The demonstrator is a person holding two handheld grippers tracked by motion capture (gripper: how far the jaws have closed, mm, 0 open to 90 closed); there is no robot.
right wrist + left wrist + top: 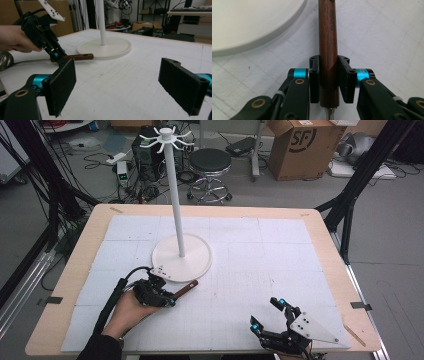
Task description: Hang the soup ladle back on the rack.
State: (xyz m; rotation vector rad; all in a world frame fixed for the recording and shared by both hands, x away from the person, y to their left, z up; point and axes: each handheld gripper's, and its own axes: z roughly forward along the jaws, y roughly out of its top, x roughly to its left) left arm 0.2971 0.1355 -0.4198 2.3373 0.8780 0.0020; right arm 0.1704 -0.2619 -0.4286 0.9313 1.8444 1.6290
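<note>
1. The left gripper (169,301) has its 2 black jaws clamped on the dark brown wooden handle (328,47) of a metal ladle; the left gripper view shows the pads pressing both sides of the wood, with a bit of steel shaft emerging below them.
2. That handle lies low over the white gridded mat (260,270), its free end pointing toward, and just beside, the round white base (192,265) of the tall white hanging stand (173,195). The right gripper view shows the ladle's shiny steel bowl (5,60) behind the person's left hand (131,309), near the table's front edge.
3. The right gripper (272,320) sits well apart at the front right of the mat, jaws spread wide and holding nothing.
4. Judging by the layout, the step in hand is the pick-up: the ladle is gripped but not yet raised toward the stand's hooks (165,136).
5. The next move likely calls for lifting, tipping the handle upward, and bringing its end hole to 1 hook high on the pole.
6. The left hand cups its gripper from below, palm up, wrist low and forearm angled in from the bottom left; the right gripper rests near the table edge, pointing forward.
</note>
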